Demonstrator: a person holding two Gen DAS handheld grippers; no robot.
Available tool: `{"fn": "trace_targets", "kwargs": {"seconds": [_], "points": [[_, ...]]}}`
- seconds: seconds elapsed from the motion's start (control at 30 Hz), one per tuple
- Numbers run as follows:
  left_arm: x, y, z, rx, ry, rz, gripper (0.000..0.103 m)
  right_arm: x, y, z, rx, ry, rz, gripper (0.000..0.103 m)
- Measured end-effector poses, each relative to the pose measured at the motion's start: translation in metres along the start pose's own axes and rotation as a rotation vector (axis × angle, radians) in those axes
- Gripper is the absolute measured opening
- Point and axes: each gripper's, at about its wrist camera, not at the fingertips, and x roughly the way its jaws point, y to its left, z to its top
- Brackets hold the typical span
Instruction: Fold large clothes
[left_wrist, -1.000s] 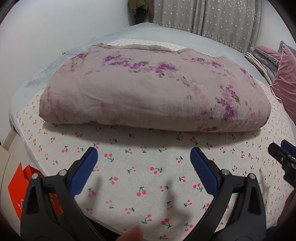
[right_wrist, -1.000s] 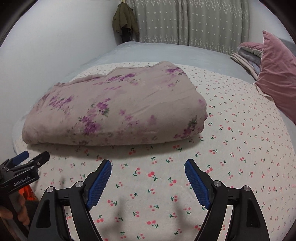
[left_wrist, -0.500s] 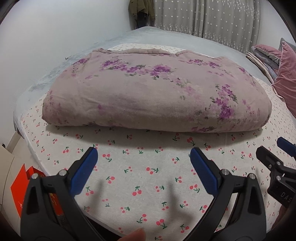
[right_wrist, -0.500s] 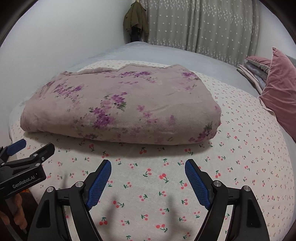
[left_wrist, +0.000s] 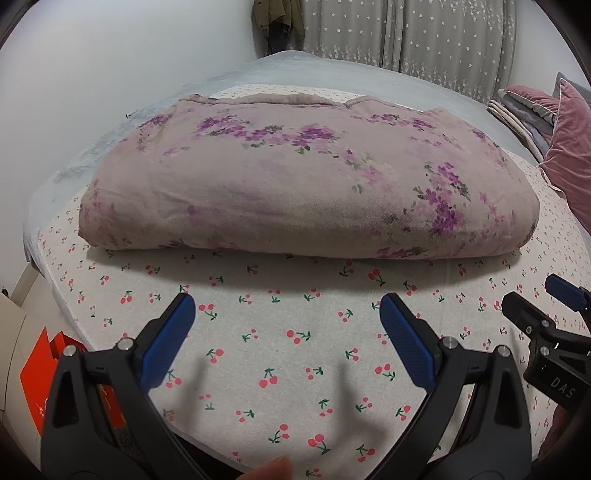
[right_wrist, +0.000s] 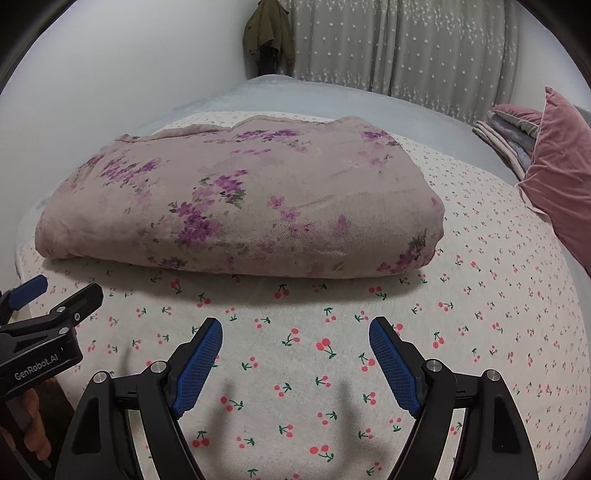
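Observation:
A folded mauve garment with purple flowers (left_wrist: 306, 184) lies on the cherry-print sheet (left_wrist: 288, 332), its rounded fold edge facing me. It also shows in the right wrist view (right_wrist: 251, 206). My left gripper (left_wrist: 288, 332) is open and empty, a short way in front of the fold edge. My right gripper (right_wrist: 295, 354) is open and empty, also in front of the garment, towards its right end. The right gripper shows at the right edge of the left wrist view (left_wrist: 543, 332), and the left gripper at the left edge of the right wrist view (right_wrist: 48, 306).
A pink velvet pillow (right_wrist: 557, 177) and stacked folded blankets (right_wrist: 506, 136) lie at the right. A grey bedspread (right_wrist: 332, 96) covers the far bed. A white wall is at the left, curtains behind. A red box (left_wrist: 37, 373) sits on the floor beyond the bed's left edge.
Both grippers have moved closer to the garment, which now looks larger. Both stay open. The garment has not moved.

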Motion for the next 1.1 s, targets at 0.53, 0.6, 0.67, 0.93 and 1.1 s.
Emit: {"fn": "trace_targets", "kwargs": {"seconds": [0.53,0.6,0.67,0.93,1.1], "points": [[0.0004,-0.0004,-0.0005,0.003,0.001,-0.003,0.1,-0.0003,0.0003,-0.0001,0.002,-0.003,-0.001,0.083],[0.0004,-0.0008,-0.0006,0.004,0.002,-0.004,0.1,-0.0004,0.0003,-0.0001,0.001,-0.003,-0.001,0.083],[0.0002,-0.0011,-0.0011,0.004,0.002,-0.003,0.1,-0.0001,0.0004,-0.0001,0.001,-0.002,-0.001,0.083],[0.0005,-0.0012,-0.0009,0.003,0.002,-0.006,0.1,0.0,0.0007,-0.0002,0.002,-0.003,-0.001,0.083],[0.0004,-0.0014,-0.0011,0.008,0.003,-0.006,0.1,0.0003,0.0009,-0.0002,0.002,-0.002,-0.002,0.083]]}}
